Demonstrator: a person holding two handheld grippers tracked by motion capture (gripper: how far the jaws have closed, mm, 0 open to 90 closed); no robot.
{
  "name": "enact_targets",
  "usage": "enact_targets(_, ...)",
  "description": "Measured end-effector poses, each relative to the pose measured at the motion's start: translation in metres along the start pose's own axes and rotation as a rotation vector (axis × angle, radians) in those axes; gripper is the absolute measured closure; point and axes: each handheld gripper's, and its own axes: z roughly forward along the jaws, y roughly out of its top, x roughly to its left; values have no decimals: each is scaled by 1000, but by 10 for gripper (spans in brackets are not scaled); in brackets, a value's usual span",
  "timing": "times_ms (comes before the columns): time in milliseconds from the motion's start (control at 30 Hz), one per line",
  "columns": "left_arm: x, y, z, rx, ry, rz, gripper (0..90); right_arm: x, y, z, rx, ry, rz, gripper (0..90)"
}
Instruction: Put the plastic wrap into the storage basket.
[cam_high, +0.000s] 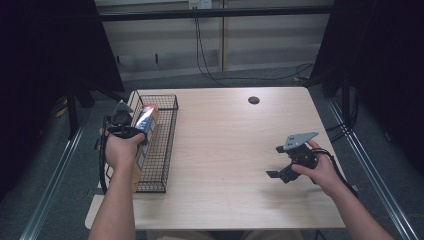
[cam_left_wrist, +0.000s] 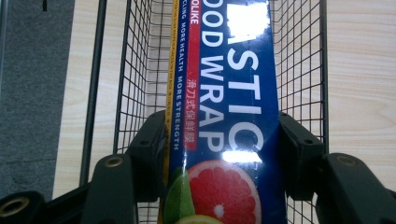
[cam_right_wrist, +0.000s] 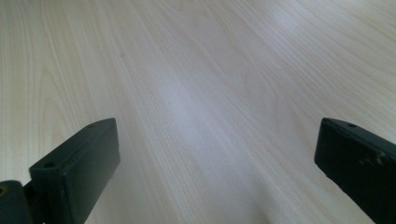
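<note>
**Left tool grips a box of plastic wrap over the wire basket; right tool spread wide over bare table**

The left tool (cam_high: 131, 131) is clamped on a long blue box of plastic food wrap (cam_left_wrist: 233, 121), one black jaw pressed against each long side of it. The box carries white lettering, a red strip with small print, a yellow edge, and a picture of cut citrus fruit near the jaws. In the high view the box (cam_high: 146, 119) lies lengthwise above the black wire basket (cam_high: 162, 150), which sits along the left side of the light wooden table (cam_high: 230, 150). Whether the box touches the basket floor cannot be told; the basket mesh shows on both sides of the box in the left gripper view.

The right tool (cam_high: 277, 172) is held by the person's right hand (cam_high: 320, 172) over the right part of the table, well apart from the basket. Its jaws stand wide apart with nothing between them, only bare wood grain below.

A small dark round disc (cam_high: 253, 100) is set in the table near its far edge.
</note>
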Motion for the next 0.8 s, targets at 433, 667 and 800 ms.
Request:
enact_targets(433, 1, -1, 14, 33, 28, -22, 435, 0, -4, -1, 1, -3, 8, 3)
enact_targets(667, -2, -2, 23, 58, 46, -40, 430, 0, -5, -3, 2, -4, 8, 3)
enact_targets(800, -1, -3, 24, 54, 44, -44, 424, 0, -6, -3, 4, -5, 9, 3)
